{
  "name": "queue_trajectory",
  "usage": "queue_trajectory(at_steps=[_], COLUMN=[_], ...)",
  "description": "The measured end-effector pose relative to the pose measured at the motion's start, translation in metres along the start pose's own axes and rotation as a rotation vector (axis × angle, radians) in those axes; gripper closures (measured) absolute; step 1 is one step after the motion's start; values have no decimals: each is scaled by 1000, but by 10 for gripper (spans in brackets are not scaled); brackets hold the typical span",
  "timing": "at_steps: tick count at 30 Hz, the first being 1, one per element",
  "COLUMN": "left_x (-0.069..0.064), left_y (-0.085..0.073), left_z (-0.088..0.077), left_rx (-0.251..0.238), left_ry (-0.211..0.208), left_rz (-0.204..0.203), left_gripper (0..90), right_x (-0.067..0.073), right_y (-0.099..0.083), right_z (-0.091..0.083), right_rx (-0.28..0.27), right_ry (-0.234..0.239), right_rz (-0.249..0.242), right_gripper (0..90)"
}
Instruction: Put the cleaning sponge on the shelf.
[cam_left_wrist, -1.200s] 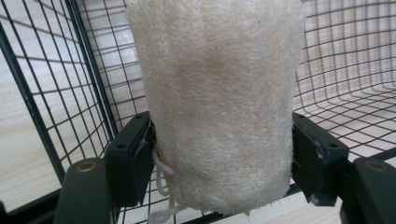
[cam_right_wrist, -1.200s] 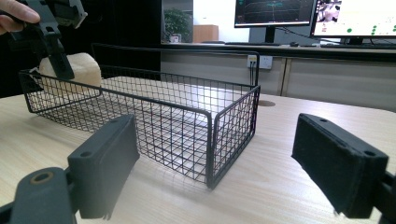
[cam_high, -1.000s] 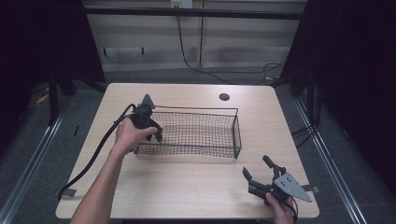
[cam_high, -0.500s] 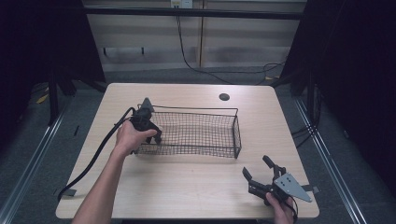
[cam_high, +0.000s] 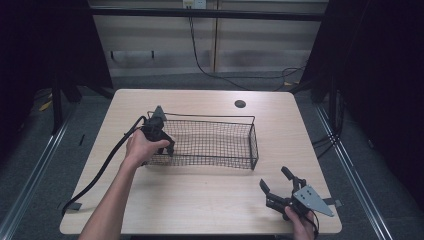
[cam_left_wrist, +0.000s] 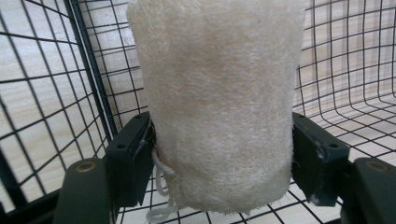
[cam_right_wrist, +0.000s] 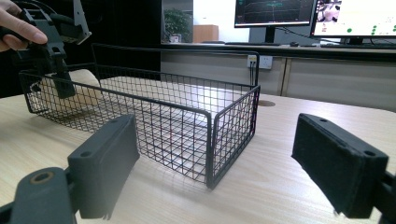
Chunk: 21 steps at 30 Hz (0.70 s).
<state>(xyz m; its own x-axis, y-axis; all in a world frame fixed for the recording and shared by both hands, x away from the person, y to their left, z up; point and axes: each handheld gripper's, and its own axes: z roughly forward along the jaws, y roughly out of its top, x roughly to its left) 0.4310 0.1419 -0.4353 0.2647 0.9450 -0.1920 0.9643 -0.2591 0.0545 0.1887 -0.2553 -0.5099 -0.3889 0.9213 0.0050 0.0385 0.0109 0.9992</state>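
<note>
A pale, fibrous loofah sponge (cam_left_wrist: 219, 93) stands between the black pads of my left gripper (cam_left_wrist: 219, 158), which is shut on it. In the high view my left gripper (cam_high: 167, 145) reaches down into the left end of a black wire basket (cam_high: 252, 145) in the middle of the table. The right gripper view shows the sponge (cam_right_wrist: 86, 95) behind the basket mesh (cam_right_wrist: 233, 126), low inside the basket. My right gripper (cam_high: 275, 179) rests near the table's front right corner, open, with nothing between its pads (cam_right_wrist: 336, 163).
The wooden table (cam_high: 200, 200) has a round cable hole (cam_high: 240, 104) at the back right. My left gripper's cable (cam_high: 100, 172) trails off the table's left front edge. Monitors (cam_right_wrist: 355, 18) stand on a counter beyond the table.
</note>
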Motion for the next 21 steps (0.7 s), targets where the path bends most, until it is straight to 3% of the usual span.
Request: queue_trajectory(at_steps=[8,12,21], left_x=[-1,-2,-4], left_y=[0,0,1], left_z=[2,2,3], left_rx=[6,7,19], left_ry=[27,25,36], left_rz=[28,-6,2], left_gripper=[305,304,270], right_x=[0,0,0], right_y=[0,0,0], right_z=[0,0,0], right_rx=[0,-2,-2], right_ry=[0,0,0], right_rz=[4,2,2], right_gripper=[137,136,136])
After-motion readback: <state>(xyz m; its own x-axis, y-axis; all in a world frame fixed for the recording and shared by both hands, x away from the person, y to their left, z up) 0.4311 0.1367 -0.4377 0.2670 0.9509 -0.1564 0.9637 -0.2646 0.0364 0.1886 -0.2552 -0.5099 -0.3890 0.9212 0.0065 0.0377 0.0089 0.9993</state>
